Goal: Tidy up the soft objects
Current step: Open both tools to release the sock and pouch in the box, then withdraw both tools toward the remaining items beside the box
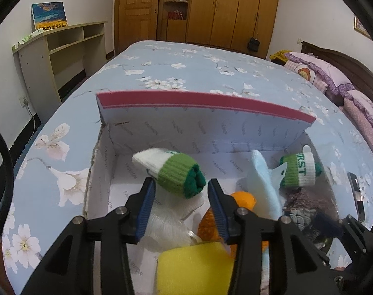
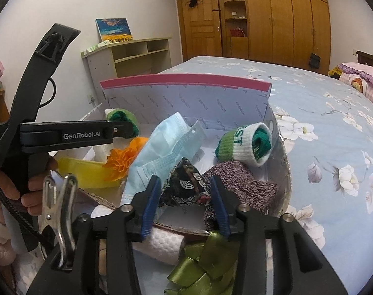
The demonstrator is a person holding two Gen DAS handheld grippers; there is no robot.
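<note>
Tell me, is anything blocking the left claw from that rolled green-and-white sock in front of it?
Nothing visible. The left claw is open, and the rolled sock lies right at its fingertips inside the cardboard box.

Even, moderately bright indoor light; shadows soft and faint. Strong fisheye curvature bends the bed [image 1: 211,73] and wardrobe [image 2: 272,19]; dark vignette fills the corners. Objects nearest each claw, below its fingers, appear slightly blurred.
</note>
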